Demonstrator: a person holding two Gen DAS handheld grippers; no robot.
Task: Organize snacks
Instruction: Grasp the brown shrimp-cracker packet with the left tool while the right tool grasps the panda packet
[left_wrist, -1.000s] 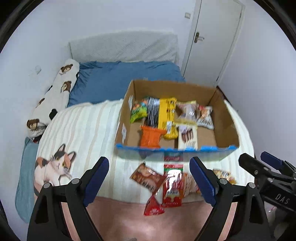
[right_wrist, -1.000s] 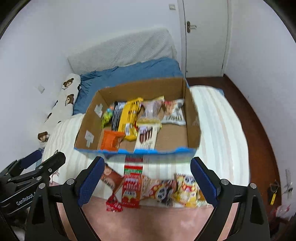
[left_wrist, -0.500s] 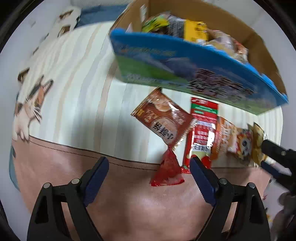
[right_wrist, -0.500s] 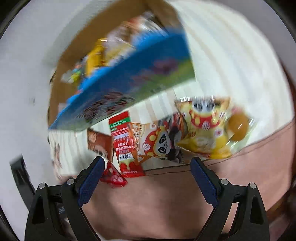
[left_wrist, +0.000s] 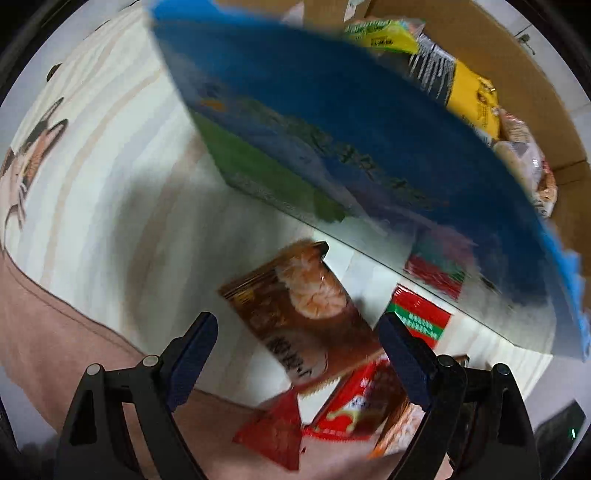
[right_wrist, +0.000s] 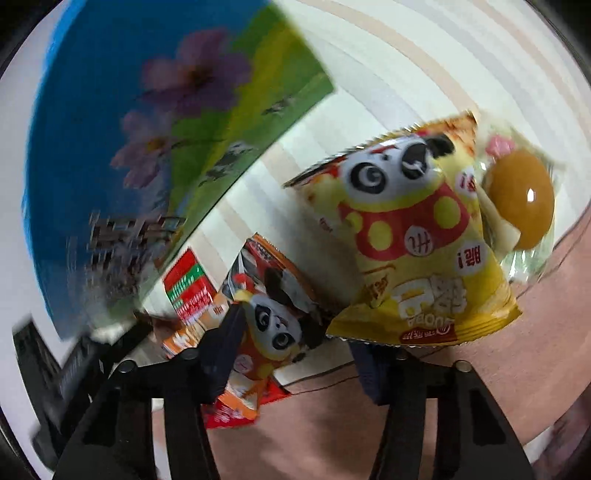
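A cardboard box with a blue printed front (left_wrist: 369, 140) holds several snack packs and stands on the bed; it also shows in the right wrist view (right_wrist: 147, 122). My left gripper (left_wrist: 295, 354) is open, low over a brown snack packet (left_wrist: 303, 317) with red packets (left_wrist: 354, 410) beside it. My right gripper (right_wrist: 295, 343) is open, its fingers either side of an orange panda packet (right_wrist: 273, 328), just below a yellow panda packet (right_wrist: 413, 243). A clear pack with an orange ball (right_wrist: 521, 199) lies to the right.
The snacks lie on a striped white bedspread (left_wrist: 110, 206) with a pink band (right_wrist: 332, 435) along its near edge. A red and green packet (right_wrist: 188, 284) lies against the box front. A cat print (left_wrist: 33, 155) is at far left.
Both grippers have dropped from a high view over the box and bed to close above the loose packets in front of the box. Both stay open.
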